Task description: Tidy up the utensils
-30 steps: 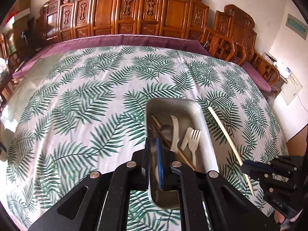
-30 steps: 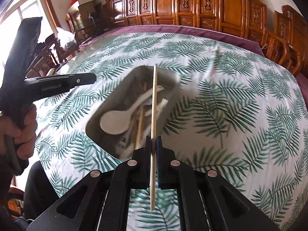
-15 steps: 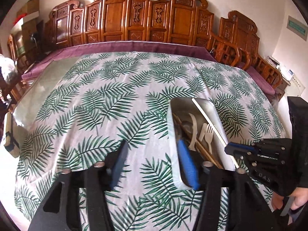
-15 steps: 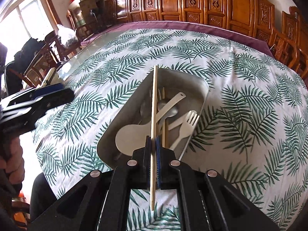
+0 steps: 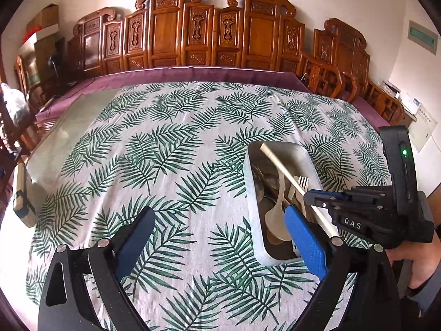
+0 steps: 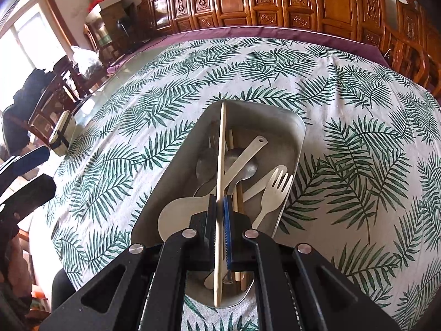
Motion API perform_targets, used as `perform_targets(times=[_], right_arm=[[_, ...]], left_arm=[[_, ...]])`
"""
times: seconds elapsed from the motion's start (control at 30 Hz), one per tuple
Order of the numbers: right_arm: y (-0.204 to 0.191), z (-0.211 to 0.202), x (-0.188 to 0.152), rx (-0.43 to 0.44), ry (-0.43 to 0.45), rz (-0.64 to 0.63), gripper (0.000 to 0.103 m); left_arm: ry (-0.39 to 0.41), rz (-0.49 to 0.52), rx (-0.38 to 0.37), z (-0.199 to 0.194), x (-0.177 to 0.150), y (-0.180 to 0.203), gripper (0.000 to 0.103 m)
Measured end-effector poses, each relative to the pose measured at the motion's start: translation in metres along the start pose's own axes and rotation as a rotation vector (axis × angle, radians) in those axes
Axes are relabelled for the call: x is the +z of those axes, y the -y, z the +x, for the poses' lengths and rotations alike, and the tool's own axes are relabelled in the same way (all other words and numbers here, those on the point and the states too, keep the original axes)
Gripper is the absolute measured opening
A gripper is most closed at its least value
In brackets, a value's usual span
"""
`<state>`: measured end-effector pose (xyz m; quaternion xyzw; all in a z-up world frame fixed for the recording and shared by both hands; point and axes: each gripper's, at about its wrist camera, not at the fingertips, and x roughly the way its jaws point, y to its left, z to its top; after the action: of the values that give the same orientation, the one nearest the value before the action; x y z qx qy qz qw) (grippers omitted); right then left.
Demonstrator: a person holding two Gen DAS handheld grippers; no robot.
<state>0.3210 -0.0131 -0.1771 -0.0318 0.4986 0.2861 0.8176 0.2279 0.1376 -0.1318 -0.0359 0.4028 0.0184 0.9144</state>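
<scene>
A table covered by a palm-leaf cloth (image 5: 176, 149) fills both views, with a row of carved wooden chairs (image 5: 209, 33) along its far edge. At the table's left margin a small pale block bound with a dark strap (image 5: 22, 193) lies on the bare glass.

Left wrist view, from the left: the left gripper (image 5: 217, 237) hangs above the cloth, its jaws opening and already spread wide, with only cloth showing between them. One blue-padded finger (image 5: 304, 241) overlaps the near left corner of the metal tray (image 5: 250, 193); whether it touches the tray cannot be told. The tray stands on the cloth to the right of centre and holds the gathered utensils: a pale spoon (image 5: 275, 215), a pale fork (image 5: 303, 183) and darker metal pieces beneath. Further right, the right gripper (image 5: 311, 195) is clamped on a single light wooden chopstick (image 5: 281, 165), which slants over the tray with its far tip above the far left corner. A hand (image 5: 421, 264) grasps that gripper's handle at the right edge.

Right wrist view: the same chopstick (image 6: 220, 182) runs straight up from the closed jaws, above the tray's contents. Beneath it lie a broad pale spoon (image 6: 176, 215), two metal spoons (image 6: 242, 165), and, to the right, the fork (image 6: 275, 190). The left gripper's fingers (image 6: 27, 160) appear at the far left edge.
</scene>
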Motion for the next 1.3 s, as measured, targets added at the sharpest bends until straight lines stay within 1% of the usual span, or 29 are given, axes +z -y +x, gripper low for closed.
perform_targets(times=[0.17,0.33,0.53,0.63,0.73,0.77,0.8,0.83,0.87,0.93,0.97,1.03,1.07,1.1,1.13,1.2,1.3], right_arm=[[0.001,0.0,-0.001,0.001,0.01,-0.005,0.007],[-0.001,-0.011,-0.007,0.005,0.028,-0.028,0.007],[-0.001,-0.044,-0.02,-0.007,0.073,-0.035,0.007],[0.003,-0.066,-0.027,-0.02,0.099,-0.028,0.007],[0.008,-0.09,-0.036,-0.039,0.128,-0.021,0.008],[0.01,-0.097,-0.039,-0.043,0.138,-0.019,0.01],[0.011,-0.106,-0.042,-0.053,0.151,-0.018,0.02],[0.013,-0.113,-0.045,-0.063,0.162,-0.016,0.032],[0.014,-0.122,-0.049,-0.076,0.177,-0.013,0.038],[0.019,-0.138,-0.056,-0.115,0.202,-0.002,0.057],[0.022,-0.147,-0.06,-0.128,0.215,0.005,0.061],[0.027,-0.162,-0.069,-0.147,0.238,0.02,0.078],[0.029,-0.17,-0.074,-0.163,0.251,0.026,0.082],[0.031,-0.177,-0.079,-0.175,0.262,0.029,0.089],[0.034,-0.187,-0.086,-0.194,0.278,0.037,0.094],[0.037,-0.199,-0.096,-0.221,0.295,0.053,0.1],[0.044,-0.216,-0.112,-0.231,0.312,0.083,0.1]], left_arm=[[0.007,0.0,0.006,-0.003,-0.001,0.001,0.091],[0.01,0.01,0.009,-0.008,-0.002,0.006,0.091],[0.032,0.03,0.003,-0.02,-0.002,0.02,0.092],[0.048,0.048,-0.001,-0.031,-0.002,0.032,0.095],[0.062,0.063,-0.004,-0.042,-0.002,0.045,0.095],[0.067,0.067,-0.005,-0.046,-0.003,0.05,0.095],[0.071,0.075,-0.006,-0.052,-0.003,0.056,0.095],[0.073,0.079,-0.008,-0.055,-0.004,0.059,0.095],[0.075,0.084,-0.009,-0.059,-0.004,0.063,0.095],[0.078,0.093,-0.011,-0.067,-0.006,0.072,0.095],[0.079,0.096,-0.013,-0.07,-0.007,0.075,0.095],[0.087,0.109,-0.012,-0.079,-0.01,0.084,0.095],[0.097,0.118,-0.009,-0.084,-0.011,0.089,0.095],[0.107,0.124,-0.009,-0.089,-0.013,0.094,0.095],[0.114,0.127,-0.01,-0.092,-0.014,0.097,0.095],[0.125,0.133,-0.013,-0.099,-0.018,0.106,0.095],[0.141,0.138,-0.015,-0.109,-0.026,0.118,0.095]])
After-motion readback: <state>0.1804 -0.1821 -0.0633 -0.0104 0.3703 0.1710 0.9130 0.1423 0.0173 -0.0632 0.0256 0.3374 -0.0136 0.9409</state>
